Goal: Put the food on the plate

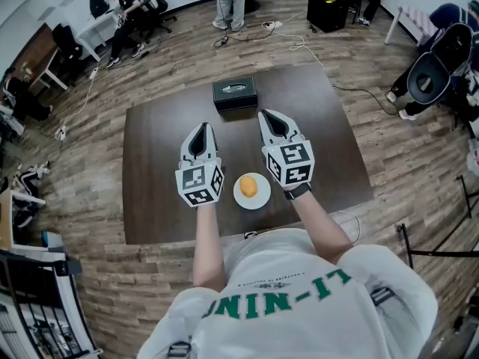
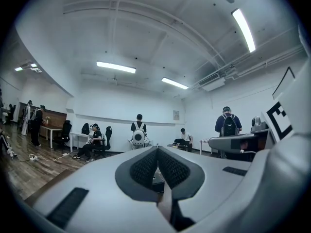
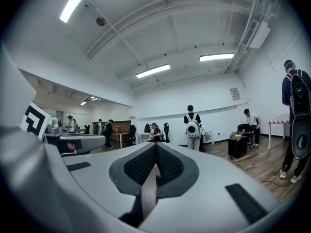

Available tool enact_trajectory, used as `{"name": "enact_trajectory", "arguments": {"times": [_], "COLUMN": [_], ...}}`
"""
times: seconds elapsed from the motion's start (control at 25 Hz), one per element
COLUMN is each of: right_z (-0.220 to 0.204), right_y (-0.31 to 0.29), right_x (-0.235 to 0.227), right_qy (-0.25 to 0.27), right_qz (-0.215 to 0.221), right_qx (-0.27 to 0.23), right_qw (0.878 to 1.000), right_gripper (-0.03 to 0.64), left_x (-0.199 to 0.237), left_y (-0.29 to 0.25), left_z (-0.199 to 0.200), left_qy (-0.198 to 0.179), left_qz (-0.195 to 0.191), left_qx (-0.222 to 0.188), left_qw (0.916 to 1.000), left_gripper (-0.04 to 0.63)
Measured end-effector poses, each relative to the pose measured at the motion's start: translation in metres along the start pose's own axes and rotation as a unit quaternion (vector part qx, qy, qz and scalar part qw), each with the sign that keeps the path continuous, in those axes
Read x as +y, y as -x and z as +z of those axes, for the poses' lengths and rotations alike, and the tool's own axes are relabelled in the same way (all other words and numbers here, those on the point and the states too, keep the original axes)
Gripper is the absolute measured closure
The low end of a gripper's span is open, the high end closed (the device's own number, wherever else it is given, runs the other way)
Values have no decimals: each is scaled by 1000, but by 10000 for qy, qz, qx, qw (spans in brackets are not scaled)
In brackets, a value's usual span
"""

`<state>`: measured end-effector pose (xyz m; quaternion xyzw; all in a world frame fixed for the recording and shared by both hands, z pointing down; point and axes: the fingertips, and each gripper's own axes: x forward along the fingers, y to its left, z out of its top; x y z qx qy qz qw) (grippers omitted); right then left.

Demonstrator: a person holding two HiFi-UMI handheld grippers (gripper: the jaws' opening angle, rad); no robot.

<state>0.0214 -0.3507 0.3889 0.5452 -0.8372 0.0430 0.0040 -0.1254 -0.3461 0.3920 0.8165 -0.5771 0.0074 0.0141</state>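
Flanking food on plate, left hand-held gripper, right hand-held gripper, both closed, empty

On the white shirt, behind the left tongs and right tongs, green lettering "LI-NIN" is read upside down.

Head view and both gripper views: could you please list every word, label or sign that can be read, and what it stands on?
"LI-NIN", then a partly hidden letter: large green print on the person's white T-shirt, seen upside down.
Small green line next to it: too small to read.
Label on the black box: too small to read.
Wall notice: blurred, unreadable.
Marker cubes: square patterns only, no words.
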Motion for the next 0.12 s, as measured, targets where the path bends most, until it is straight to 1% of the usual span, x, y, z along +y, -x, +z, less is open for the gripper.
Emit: {"name": "enact_trajectory", "arguments": {"times": [0.12], "right_z": [-3], "right_y": [-1], "right_x": [3], "right_qy": [-12], "right_qz": [0], "right_qx": [42], "right_qw": [10000], "right_gripper": [600], "left_x": [4], "left_y": [0], "left_z": [-3], "left_qy": [14], "left_qz": [-3], "left_qx": [40], "left_qw": [10000], "left_gripper": [581]}}
